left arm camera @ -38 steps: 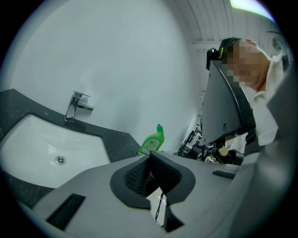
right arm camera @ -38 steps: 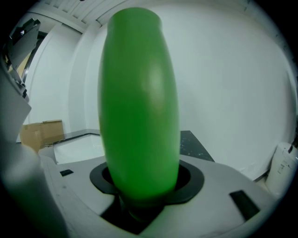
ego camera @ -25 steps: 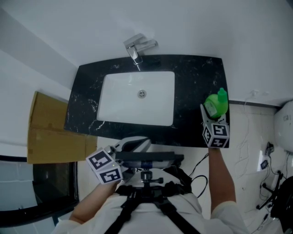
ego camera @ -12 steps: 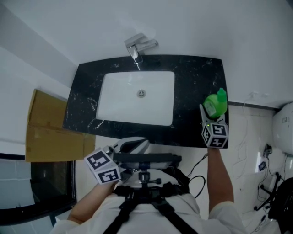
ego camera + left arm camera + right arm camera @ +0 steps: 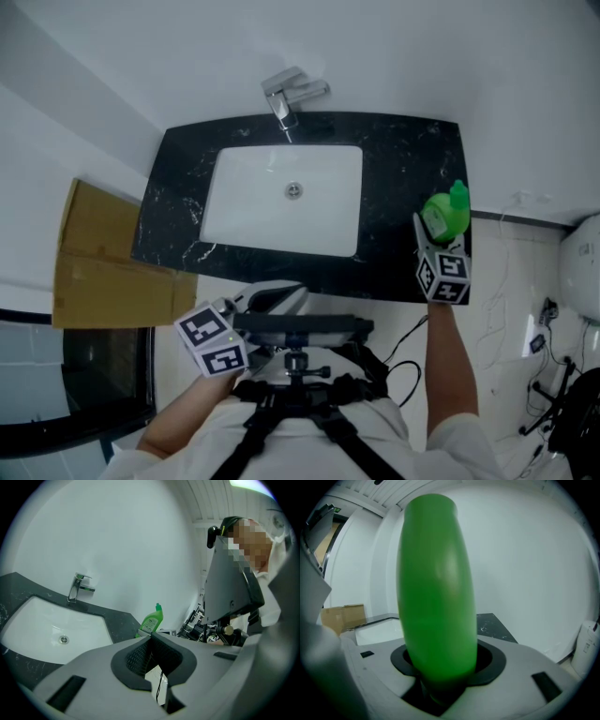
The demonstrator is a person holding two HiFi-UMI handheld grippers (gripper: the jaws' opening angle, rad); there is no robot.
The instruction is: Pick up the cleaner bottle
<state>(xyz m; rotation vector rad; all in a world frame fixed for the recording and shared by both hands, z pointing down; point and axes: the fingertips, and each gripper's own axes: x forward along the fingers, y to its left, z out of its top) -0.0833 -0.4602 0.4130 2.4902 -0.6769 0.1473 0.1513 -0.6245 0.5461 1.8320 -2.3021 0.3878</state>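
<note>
Bottle (image 5: 436, 597) clamped upright — cap up
Its long axis was held vertical between the right gripper's (image 5: 440, 674) jaws, at the right end of the counter (image 5: 403, 169), beside the sink (image 5: 281, 202); the left gripper (image 5: 150, 654) was seen closed — empty.

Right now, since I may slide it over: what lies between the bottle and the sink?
Only bare black counter lies between the bottle and the sink. The head view shows that stretch plainly.
</note>
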